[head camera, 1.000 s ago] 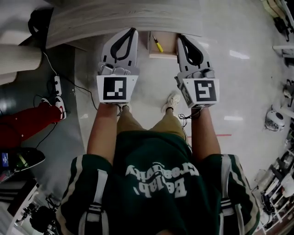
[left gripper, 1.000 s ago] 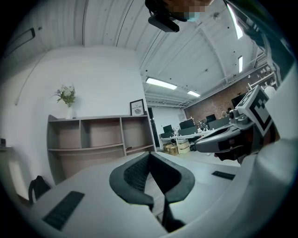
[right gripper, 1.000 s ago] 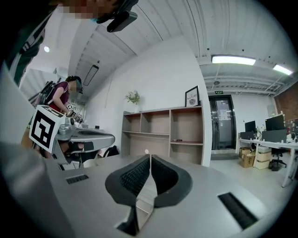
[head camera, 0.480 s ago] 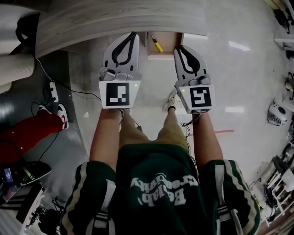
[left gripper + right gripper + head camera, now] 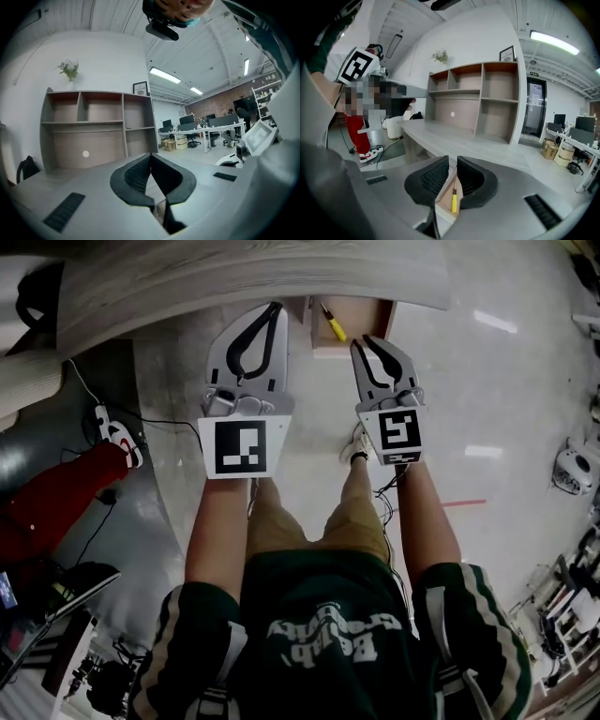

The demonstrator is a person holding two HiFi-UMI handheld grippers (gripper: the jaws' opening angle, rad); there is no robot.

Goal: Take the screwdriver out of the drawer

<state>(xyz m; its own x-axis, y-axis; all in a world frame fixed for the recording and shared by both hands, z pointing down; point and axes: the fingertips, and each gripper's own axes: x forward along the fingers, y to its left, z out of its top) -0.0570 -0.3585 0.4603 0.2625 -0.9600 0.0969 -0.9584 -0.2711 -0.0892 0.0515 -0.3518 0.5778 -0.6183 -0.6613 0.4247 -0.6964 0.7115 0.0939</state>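
A yellow-handled screwdriver (image 5: 330, 325) lies in an open wooden drawer (image 5: 362, 315) under the pale desk top (image 5: 234, 277). My right gripper (image 5: 364, 339) hovers just right of and in front of the drawer. Its jaws are opening: a narrow gap shows, with nothing between them. In the right gripper view the screwdriver (image 5: 453, 201) shows below the gripper (image 5: 453, 161), inside the drawer (image 5: 444, 200). My left gripper (image 5: 274, 307) is left of the drawer, shut and empty, with its tips meeting (image 5: 150, 155).
The desk edge overhangs the drawer's back. A power strip (image 5: 105, 420) with cables and a person's red trouser leg (image 5: 56, 493) are on the floor at left. My own shoe (image 5: 356, 442) is below the right gripper. A shelf unit (image 5: 93, 122) stands on the desk.
Both grippers have sunk lower and closer to the drawer front; the right one looks smaller in the head view. The right jaws have parted slightly.
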